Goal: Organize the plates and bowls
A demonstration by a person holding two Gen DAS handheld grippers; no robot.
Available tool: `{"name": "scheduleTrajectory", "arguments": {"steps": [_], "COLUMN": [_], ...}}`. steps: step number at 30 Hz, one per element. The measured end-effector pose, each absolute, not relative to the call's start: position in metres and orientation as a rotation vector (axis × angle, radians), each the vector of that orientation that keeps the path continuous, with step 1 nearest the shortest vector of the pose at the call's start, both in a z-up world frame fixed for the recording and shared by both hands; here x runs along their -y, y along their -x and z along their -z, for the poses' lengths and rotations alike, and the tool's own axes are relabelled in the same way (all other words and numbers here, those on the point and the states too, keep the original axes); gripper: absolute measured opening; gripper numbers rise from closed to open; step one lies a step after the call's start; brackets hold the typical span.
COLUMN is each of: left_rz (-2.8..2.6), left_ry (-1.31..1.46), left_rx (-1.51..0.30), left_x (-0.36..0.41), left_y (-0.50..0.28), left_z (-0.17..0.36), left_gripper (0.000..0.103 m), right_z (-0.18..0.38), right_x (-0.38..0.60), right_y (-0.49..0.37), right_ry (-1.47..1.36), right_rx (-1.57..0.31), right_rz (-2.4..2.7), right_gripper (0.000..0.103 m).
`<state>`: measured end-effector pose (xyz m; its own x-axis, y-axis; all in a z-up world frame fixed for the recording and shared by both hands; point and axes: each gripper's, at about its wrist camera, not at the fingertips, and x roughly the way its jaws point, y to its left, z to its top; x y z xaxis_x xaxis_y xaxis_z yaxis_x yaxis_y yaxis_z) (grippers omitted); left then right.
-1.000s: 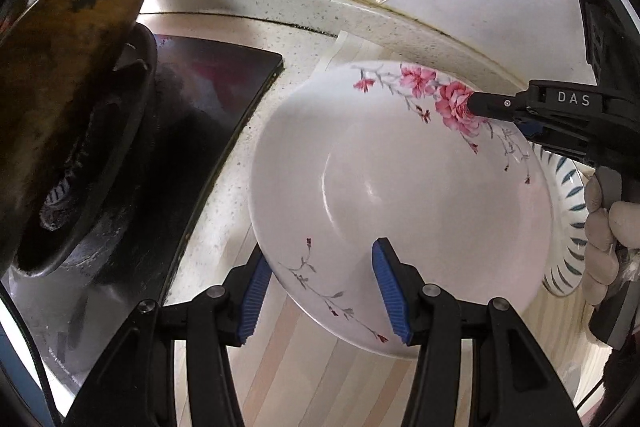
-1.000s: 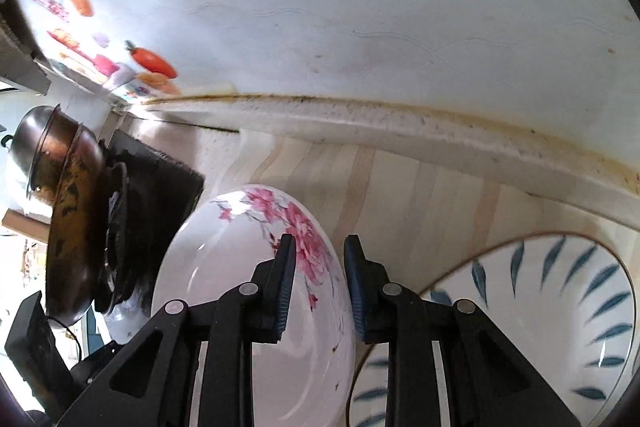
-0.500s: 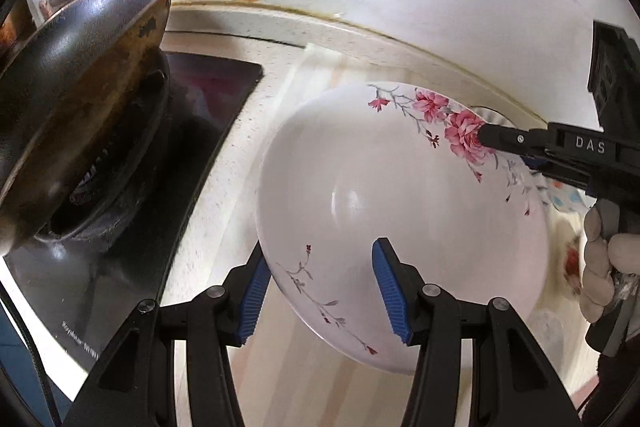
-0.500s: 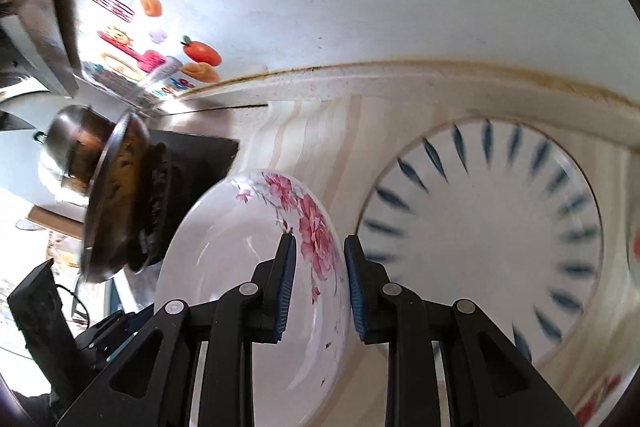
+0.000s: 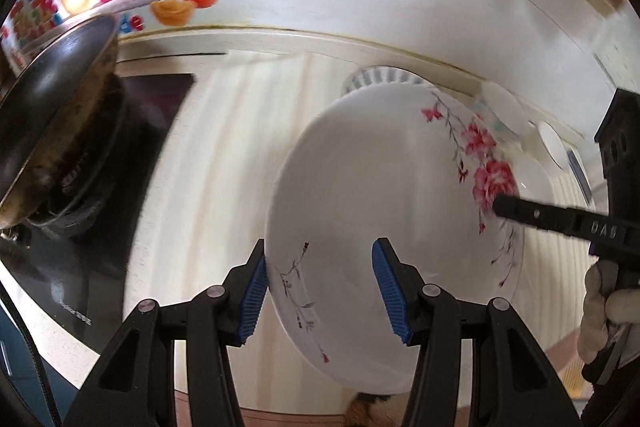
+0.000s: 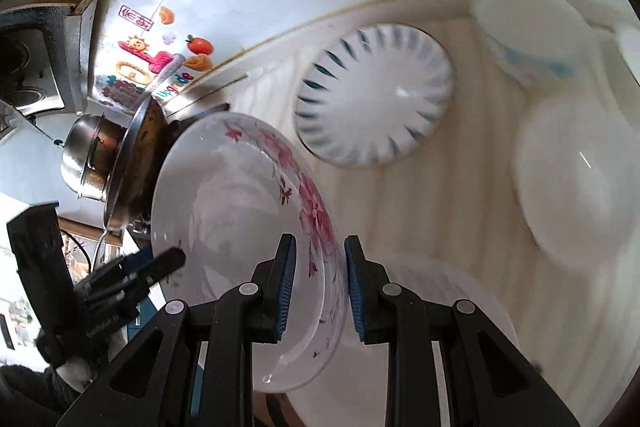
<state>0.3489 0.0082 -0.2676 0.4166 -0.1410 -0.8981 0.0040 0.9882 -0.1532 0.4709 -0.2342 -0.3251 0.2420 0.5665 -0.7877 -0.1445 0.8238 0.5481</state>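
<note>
Above striped counter, floral bowl (image 6: pixel 240 227) lifted higher, tilted; right gripper (image 6: pixel 319 287) clamps rim, left gripper (image 5: pixel 320 291) wide, straddling rim.

Plates we count: two, the floral plate (image 6: pixel 240 227) and the blue-leaf plate (image 6: pixel 376 99)
Bowls we see: two, the white bowl (image 6: pixel 576 179) and the blue-banded bowl (image 6: pixel 532 35)
Pans we see: one wok (image 5: pixel 52 107)

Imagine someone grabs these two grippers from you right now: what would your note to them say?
Left gripper: jaws straddle the near rim of the white pink-flowered bowl; cannot tell if they bite.
Right gripper: straddles the bowl's flowered far rim; contact unclear.
The bowl hangs tilted above the striped counter mat.
On the mat: blue-leaf-rimmed white plate, plain white bowl, blue-banded white bowl.
Done: bowl lifted.
Left: set it down with its kind, probably.
</note>
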Motion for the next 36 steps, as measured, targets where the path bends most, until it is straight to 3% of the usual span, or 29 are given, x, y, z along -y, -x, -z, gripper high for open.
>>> {"name": "scheduleTrajectory", "arguments": {"steps": [15,36], "left_rz": [0.286,0.288], "left_ry": [-0.026,-0.066], "left_rx": [-1.265,-1.349], "left_x": [0.092,0.105], "left_y": [-0.349,-0.346], "left_z": [0.3,0.34], "left_gripper": [0.049,0.049], "right_z": [0.365,0.394], "right_x": [0.342,0.34], "right_y": [-0.384,-0.376], "right_ry": [-0.526,-0.501], "right_rx": [-1.279,-1.396], "right_rz": [-0.321,-0.304], "right_gripper": [0.027,0.027]}}
